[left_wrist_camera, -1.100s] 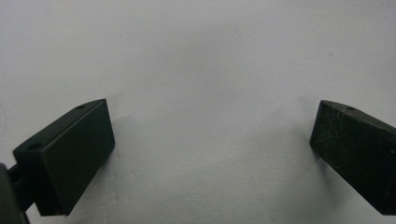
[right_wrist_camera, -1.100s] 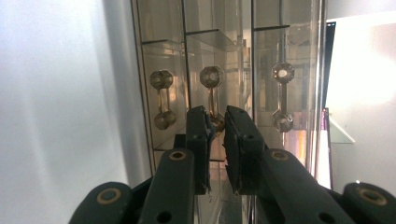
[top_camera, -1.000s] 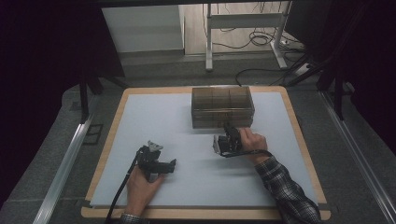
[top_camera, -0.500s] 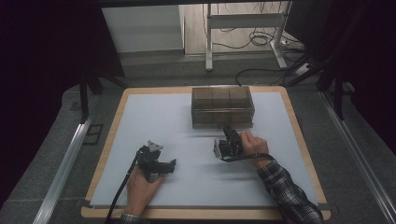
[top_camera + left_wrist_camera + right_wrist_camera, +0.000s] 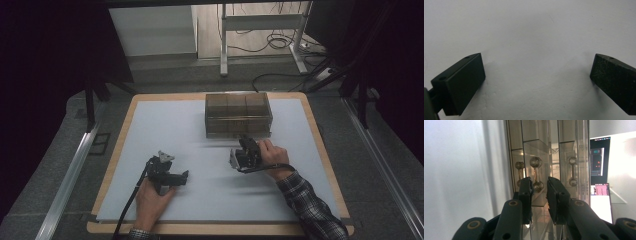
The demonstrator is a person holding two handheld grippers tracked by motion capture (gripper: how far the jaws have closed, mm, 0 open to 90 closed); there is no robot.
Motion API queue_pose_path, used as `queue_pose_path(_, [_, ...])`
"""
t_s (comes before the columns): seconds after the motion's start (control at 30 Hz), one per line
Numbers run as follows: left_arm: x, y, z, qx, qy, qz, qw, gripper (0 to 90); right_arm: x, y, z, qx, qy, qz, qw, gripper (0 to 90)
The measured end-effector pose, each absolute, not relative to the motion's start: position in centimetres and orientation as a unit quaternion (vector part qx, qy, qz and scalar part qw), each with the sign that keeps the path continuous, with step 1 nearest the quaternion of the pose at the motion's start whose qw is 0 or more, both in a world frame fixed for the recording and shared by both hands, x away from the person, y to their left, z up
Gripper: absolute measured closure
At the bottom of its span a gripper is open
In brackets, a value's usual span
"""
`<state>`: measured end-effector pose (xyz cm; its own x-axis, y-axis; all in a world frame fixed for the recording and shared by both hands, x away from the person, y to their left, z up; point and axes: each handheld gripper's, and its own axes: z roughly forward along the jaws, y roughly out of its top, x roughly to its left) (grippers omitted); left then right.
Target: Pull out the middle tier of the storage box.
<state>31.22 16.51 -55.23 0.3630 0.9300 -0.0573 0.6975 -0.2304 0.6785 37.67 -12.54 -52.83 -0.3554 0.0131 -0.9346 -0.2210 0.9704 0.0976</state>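
A clear brown drawer box (image 5: pixel 239 112) stands at the back middle of the white sheet. My right gripper (image 5: pixel 247 146), rolled on its side, points at the box's front. In the right gripper view the box (image 5: pixel 549 150) shows three small dumbbell-shaped handles. The middle handle (image 5: pixel 535 173) is seen in the narrow gap at my right gripper's (image 5: pixel 539 182) tips. The jaws have just been opening, and the pads do not press on the handle. My left gripper (image 5: pixel 170 172) rests on the sheet at the near left. Its jaws (image 5: pixel 537 82) stand wide open with nothing between them.
The white sheet (image 5: pixel 165 125) lies on a wooden board (image 5: pixel 125 135). Lit screens (image 5: pixel 599 192) show beyond the box in the right gripper view. Metal rails (image 5: pixel 70 180) run along both sides. A table frame and cables (image 5: pixel 260 45) are behind the board.
The right gripper has drawn back slightly from the box front toward the near edge. The left hand and its gripper have stayed put.
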Motion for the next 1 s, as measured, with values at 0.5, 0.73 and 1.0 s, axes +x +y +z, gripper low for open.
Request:
queue_pose_path(0.5, [31.2,16.5,-55.2,0.765,0.532,0.183,0.314,0.0,38.0,-13.4,-51.0,-0.047,0.855,0.148,0.496,73.8])
queue_pose_path(0.73, [31.2,16.6,-55.2,0.765,0.532,0.183,0.314,0.0,38.6,-14.0,-49.9,-0.033,0.869,0.166,0.464,73.8])
queue_pose_path(1.0, [31.2,16.5,-55.2,0.762,0.534,0.184,0.316,0.0,39.0,-14.4,-48.9,-0.024,0.881,0.185,0.435,73.8])
